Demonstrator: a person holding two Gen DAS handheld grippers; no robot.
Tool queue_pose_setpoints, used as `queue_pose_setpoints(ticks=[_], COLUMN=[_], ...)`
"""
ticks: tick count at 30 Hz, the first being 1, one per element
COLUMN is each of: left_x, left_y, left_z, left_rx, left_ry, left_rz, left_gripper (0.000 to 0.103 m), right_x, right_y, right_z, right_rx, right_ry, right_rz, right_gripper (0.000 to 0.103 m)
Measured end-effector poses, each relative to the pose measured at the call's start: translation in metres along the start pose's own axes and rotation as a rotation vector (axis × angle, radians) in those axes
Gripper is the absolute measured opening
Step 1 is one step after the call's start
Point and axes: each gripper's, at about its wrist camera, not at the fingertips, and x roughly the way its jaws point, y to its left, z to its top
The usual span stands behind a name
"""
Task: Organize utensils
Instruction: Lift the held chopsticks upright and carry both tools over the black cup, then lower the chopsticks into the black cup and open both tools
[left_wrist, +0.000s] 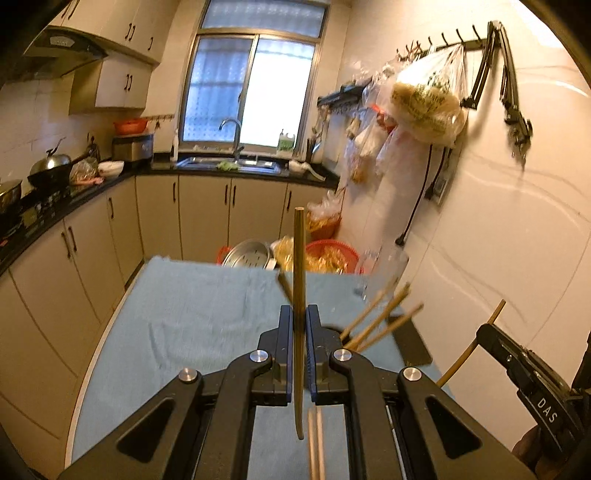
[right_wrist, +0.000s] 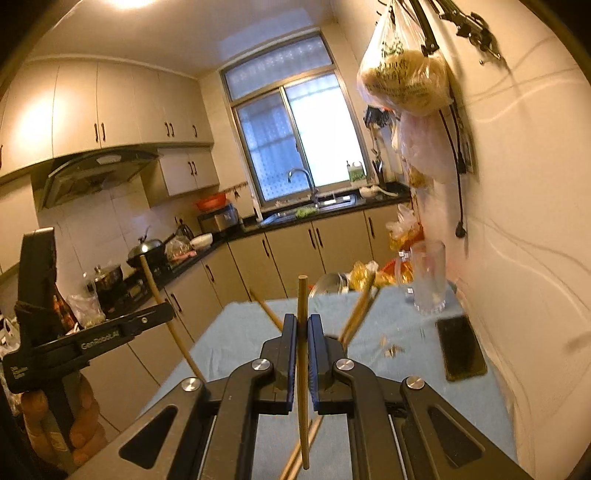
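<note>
My left gripper (left_wrist: 299, 314) is shut on a bamboo chopstick (left_wrist: 299, 258) held upright above the blue cloth-covered table (left_wrist: 192, 317). My right gripper (right_wrist: 302, 323) is shut on another bamboo chopstick (right_wrist: 303, 295), also upright. Each gripper shows in the other's view: the right one (left_wrist: 487, 332) at the right edge with its chopstick, the left one (right_wrist: 162, 314) at the left with its chopstick. Several more chopsticks (left_wrist: 380, 317) stick up behind my left gripper's right finger; what holds them is hidden. They also show in the right wrist view (right_wrist: 360, 306). A clear glass (right_wrist: 428, 280) stands at the table's far right.
A black phone (right_wrist: 461, 347) lies on the cloth by the right wall. Small scraps (right_wrist: 391, 349) lie near it. Beyond the table's far edge are a metal steamer (left_wrist: 251, 254) and red baskets (left_wrist: 332, 254). Plastic bags (left_wrist: 424, 103) hang on the wall.
</note>
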Motion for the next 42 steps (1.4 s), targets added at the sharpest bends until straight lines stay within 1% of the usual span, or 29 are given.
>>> queue_pose_setpoints(ticks=[3, 7, 12, 15, 19, 25, 27, 29, 34, 42], left_x=[0.007, 0.023, 0.042, 0.059, 0.082, 0.105, 0.109, 0.112, 0.122, 0.132], left_y=[-0.004, -0.008, -0.015, -0.021, -0.022, -0.02, -0.019, -0.02, -0.02, -0.017], left_z=[0.018, 0.036, 0.045, 0.047, 0.044, 0.033, 0.029, 0.024, 0.015, -0.003], left_rx=[-0.006, -0.023, -0.036, -0.025, -0.029, -0.04, -0.043, -0.033, -0.023, -0.013], left_ry=[-0.045, -0.047, -0.064, -0.078, -0.046, -0.02, -0.007, -0.005, 0.021, 0.073], left_rz=[-0.003, -0.03, -0.048, -0.041, -0.054, -0.034, -0.04, -0.026, -0.023, -0.004], left_gripper=[0.007, 0.007, 0.007, 0.007, 0.007, 0.007, 0.007, 0.007, 0.007, 0.007], right_x=[0.005, 0.014, 0.029, 0.044, 0.065, 0.085, 0.089, 0.094, 0.102, 0.114], right_y=[-0.001, -0.002, -0.002, -0.002, -0.007, -0.023, -0.027, -0.029, -0.027, -0.033], right_z=[0.018, 0.038, 0.059, 0.064, 0.062, 0.052, 0.048, 0.044, 0.034, 0.012], right_rx=[0.008, 0.023, 0.026, 0.027, 0.044, 0.075, 0.085, 0.087, 0.08, 0.084], right_ry=[-0.039, -0.086, -0.154, -0.156, -0.135, -0.123, -0.116, -0.104, -0.079, -0.017], right_rz=[0.004, 0.012, -0.013, -0.02, -0.027, -0.067, -0.073, -0.077, -0.078, -0.081], right_gripper=[0.007, 0.007, 0.007, 0.007, 0.007, 0.007, 0.007, 0.007, 0.007, 0.007])
